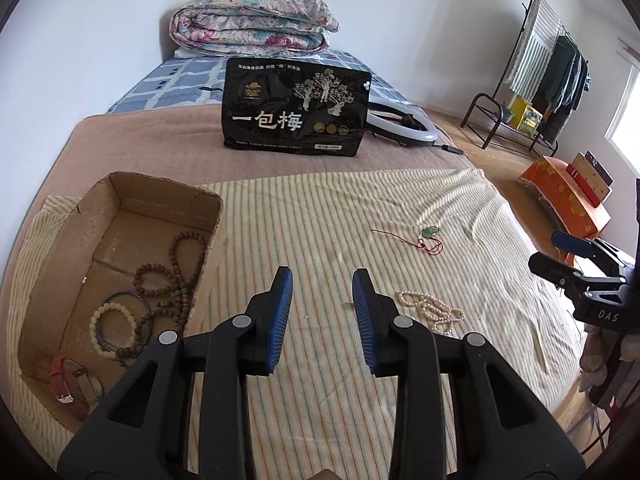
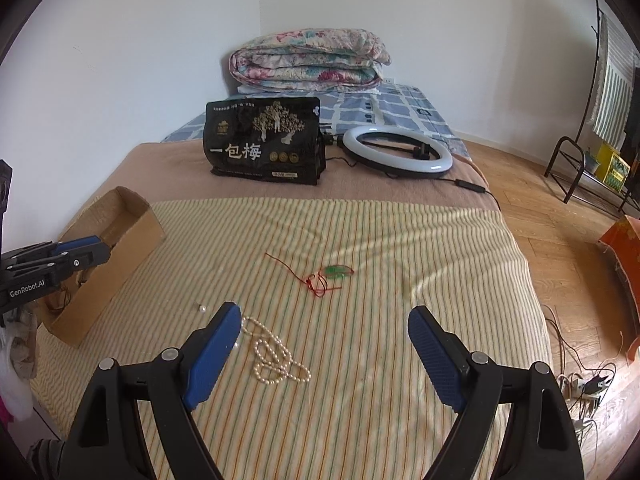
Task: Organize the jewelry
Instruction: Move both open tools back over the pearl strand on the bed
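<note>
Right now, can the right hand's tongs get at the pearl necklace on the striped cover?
Probably yes. The right tongs stand open and empty, and the pearl necklace lies loose on the striped cover just ahead, nearer their left finger. Nothing lies over it; the left tongs are off by the cardboard box.

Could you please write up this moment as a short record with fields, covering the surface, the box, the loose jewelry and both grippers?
surface: striped cloth spread on a bed
box: open cardboard box at the cloth's left edge, holding bead bracelets and a red-strapped watch
loose jewelry: pearl necklace; green pendant on red cord; one stray pearl
left gripper: jaws partly open, nothing between them
right gripper: jaws wide apart, empty, pearl necklace lying just ahead of its left finger
background: black snack bag, ring light, folded quilt
</note>
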`<state>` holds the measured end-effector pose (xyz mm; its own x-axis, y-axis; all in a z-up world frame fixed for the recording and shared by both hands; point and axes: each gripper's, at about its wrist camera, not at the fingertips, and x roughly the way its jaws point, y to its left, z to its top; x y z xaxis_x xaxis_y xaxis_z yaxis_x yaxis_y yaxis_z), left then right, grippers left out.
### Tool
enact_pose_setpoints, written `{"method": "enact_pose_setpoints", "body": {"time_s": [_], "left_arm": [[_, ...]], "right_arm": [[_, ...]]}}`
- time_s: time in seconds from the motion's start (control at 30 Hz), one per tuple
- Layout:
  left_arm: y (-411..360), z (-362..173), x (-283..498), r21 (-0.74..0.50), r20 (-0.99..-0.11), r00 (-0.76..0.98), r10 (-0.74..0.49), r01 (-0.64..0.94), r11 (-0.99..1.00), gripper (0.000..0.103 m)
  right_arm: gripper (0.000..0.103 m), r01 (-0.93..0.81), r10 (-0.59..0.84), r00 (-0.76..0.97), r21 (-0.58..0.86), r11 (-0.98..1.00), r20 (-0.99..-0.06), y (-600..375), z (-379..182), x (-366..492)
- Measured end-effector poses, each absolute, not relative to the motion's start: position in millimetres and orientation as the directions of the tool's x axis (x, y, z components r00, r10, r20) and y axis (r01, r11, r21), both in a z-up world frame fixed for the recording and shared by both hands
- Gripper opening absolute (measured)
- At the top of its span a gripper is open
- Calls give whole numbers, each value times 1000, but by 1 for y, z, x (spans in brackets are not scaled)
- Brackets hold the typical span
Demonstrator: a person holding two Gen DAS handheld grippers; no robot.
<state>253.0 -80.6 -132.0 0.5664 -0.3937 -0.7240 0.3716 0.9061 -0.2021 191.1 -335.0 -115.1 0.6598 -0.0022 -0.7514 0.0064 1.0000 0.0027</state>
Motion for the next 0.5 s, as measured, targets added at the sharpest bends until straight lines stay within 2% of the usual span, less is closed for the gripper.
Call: {"method": "enact_pose_setpoints", "body": {"time_s": [0.43, 0.5], "left_arm": [[-121, -181, 262, -230, -780, 461, -422, 417, 879, 30], [-126, -187, 263, -225, -787, 450, -421, 425, 876, 26]], "right_arm": [[87, -65, 62, 530, 32, 997, -846, -332, -192, 179], [86, -79, 73, 513, 38, 996, -855, -328, -200, 181]]}}
